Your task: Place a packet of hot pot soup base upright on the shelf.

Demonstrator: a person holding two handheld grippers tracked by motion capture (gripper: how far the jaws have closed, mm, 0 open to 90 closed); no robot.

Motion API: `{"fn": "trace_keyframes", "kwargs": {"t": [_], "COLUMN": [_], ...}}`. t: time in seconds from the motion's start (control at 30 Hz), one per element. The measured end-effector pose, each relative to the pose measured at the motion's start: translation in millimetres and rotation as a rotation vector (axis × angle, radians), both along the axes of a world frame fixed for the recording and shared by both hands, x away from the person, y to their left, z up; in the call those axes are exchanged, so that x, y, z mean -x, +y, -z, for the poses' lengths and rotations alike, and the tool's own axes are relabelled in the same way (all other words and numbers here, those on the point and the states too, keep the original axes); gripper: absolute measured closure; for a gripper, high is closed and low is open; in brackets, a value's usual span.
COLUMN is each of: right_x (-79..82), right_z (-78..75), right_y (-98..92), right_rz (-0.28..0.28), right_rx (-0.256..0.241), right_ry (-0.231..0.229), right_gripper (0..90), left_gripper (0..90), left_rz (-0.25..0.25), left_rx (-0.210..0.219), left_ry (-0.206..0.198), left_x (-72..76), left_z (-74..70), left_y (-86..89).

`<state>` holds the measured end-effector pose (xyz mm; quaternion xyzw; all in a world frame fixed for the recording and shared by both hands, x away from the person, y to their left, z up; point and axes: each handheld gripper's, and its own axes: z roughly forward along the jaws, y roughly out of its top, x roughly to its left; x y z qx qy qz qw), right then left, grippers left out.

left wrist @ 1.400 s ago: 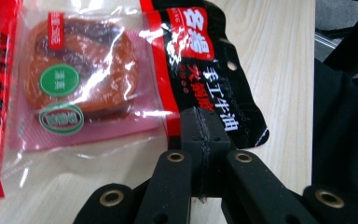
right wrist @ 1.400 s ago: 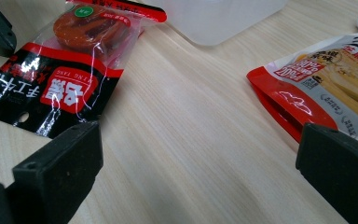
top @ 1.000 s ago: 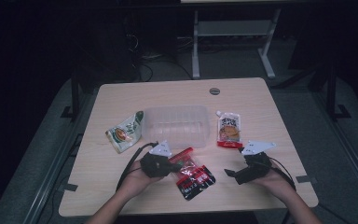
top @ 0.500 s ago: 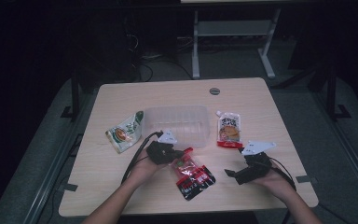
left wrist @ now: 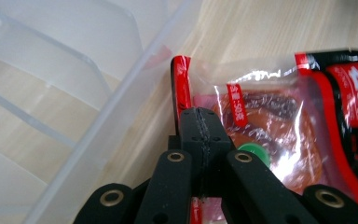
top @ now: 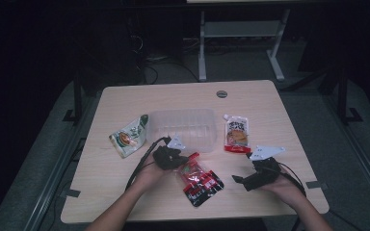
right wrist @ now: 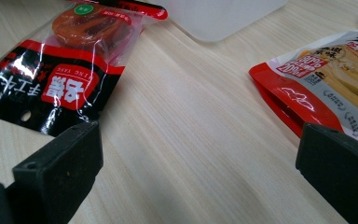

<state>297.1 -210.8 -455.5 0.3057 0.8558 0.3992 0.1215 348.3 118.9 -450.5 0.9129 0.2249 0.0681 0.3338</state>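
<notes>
Red-and-black snack packet [top: 199,179] lies on wooden table [top: 279,115], near centre, just near of clear plastic container [top: 184,128]. Left gripper [left wrist: 199,128] is clamped on packet's red sealed edge, beside container wall. Right gripper [top: 241,181] rests on table to right of packet, jaws wide apart, holding nothing. Red-bottomed spout pouch [top: 236,134] lies right of container, far of right gripper. Green-and-white packet [top: 129,137] lies left of container.
</notes>
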Motion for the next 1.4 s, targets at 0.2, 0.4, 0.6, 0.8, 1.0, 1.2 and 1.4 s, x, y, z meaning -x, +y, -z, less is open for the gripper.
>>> {"fn": "trace_keyframes", "kwargs": {"t": [0.2,0.4,0.6,0.8,1.0,1.2,1.4], "right_x": [0.4,0.4,0.5,0.0,-0.5,-0.8,-1.4], "right_z": [-0.1,0.1,0.2,0.6,0.8,1.3,2.1], "right_y": [-0.4,-0.5,-0.4,-1.0,0.1,1.5,-1.2], "right_rz": [0.001,-0.001,-0.002,-0.001,-0.003,-0.008,0.0], "right_rx": [0.002,0.001,0.002,0.001,0.004,0.009,0.001], "right_ry": [0.006,0.007,0.007,0.004,0.007,0.009,0.013], "right_gripper": [0.4,0.4,0.4,0.4,0.4,0.4,0.4], "left_gripper": [89.8,89.8,89.8,89.8,89.8,89.8,89.8], "left_rz": [0.011,0.004,0.009,0.0,0.008,0.023,0.01], "left_rx": [-0.019,-0.036,-0.045,-0.019,-0.001,-0.021,-0.053], "left_ry": [0.011,0.034,0.063,0.086,0.017,-0.017,-0.032], "left_x": [4.8,14.7,23.2,33.8,26.4,5.7,-5.3], "left_z": [-1.4,-3.7,-4.2,-4.2,-15.5,-9.4,-4.1], "left_y": [2.1,8.4,18.5,24.7,16.1,-5.1,-18.8]}}
